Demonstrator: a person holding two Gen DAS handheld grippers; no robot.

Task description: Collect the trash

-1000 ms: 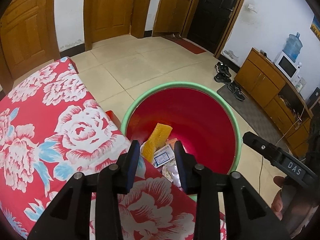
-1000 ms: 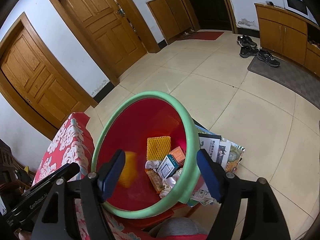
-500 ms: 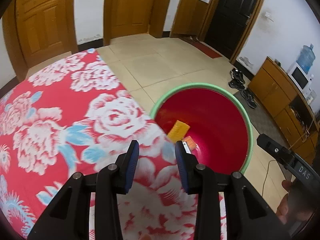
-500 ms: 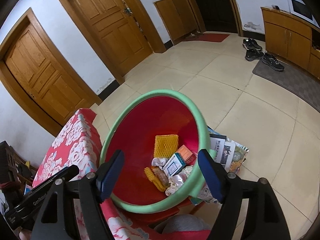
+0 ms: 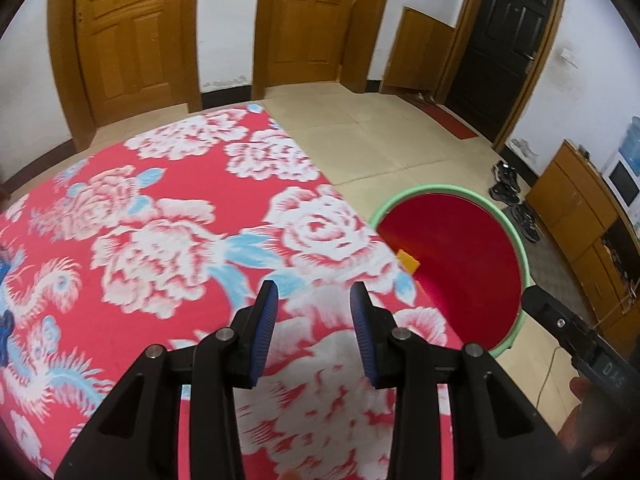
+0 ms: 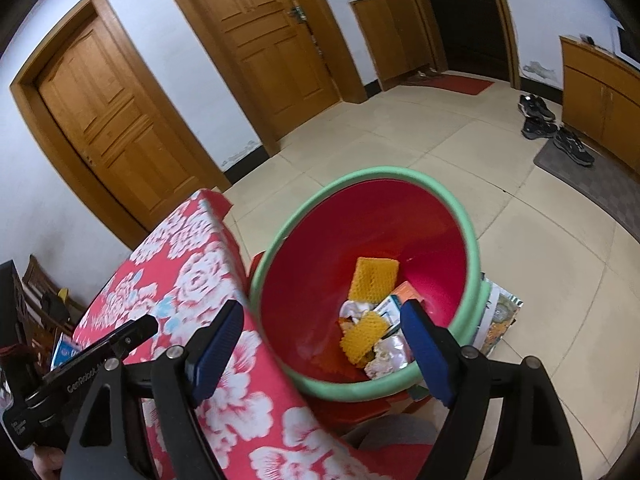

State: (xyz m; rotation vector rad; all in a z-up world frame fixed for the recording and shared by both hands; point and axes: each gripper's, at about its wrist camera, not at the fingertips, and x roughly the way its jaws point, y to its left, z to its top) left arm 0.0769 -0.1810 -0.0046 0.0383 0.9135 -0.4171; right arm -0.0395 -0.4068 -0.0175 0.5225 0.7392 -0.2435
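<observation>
The left gripper [image 5: 314, 328] hangs over a counter [image 5: 168, 240] covered with a red cloth that has big white flowers and blue leaves on it. Its jaws are a little way apart and there is nothing between them, only the cloth below. The right gripper [image 6: 322, 354] is over the edge of the counter and the red bin [image 6: 432, 240] with a green rim. Its jaws are wide apart and are opening more, and nothing is held between them. The bin stands on the floor [image 6: 520, 240], just beside the counter on its right side. The trash is lying at the bottom of the bin. There is a yellow foam net [image 6: 374, 278] leaning up on the back wall of the bin, and a smaller yellow foam net [image 6: 362, 336] lying in front of it. A little blue and white box [image 6: 390, 310] and an orange box [image 6: 406, 290] lie beside them, with some crumpled white paper [image 6: 354, 308] and a shiny wrapper [image 6: 386, 354] too. In the left wrist view only a yellow bit of the trash shows, peeking past the counter edge. Some printed papers [image 6: 498, 316] lie on the floor behind the bin, touching its outside. Far off, pairs of dark shoes [image 6: 536, 116] sit near a grey mat [image 6: 600, 184] and a wooden cabinet [image 6: 600, 92]. Wooden doors [image 6: 272, 36] stand shut along the white wall.
</observation>
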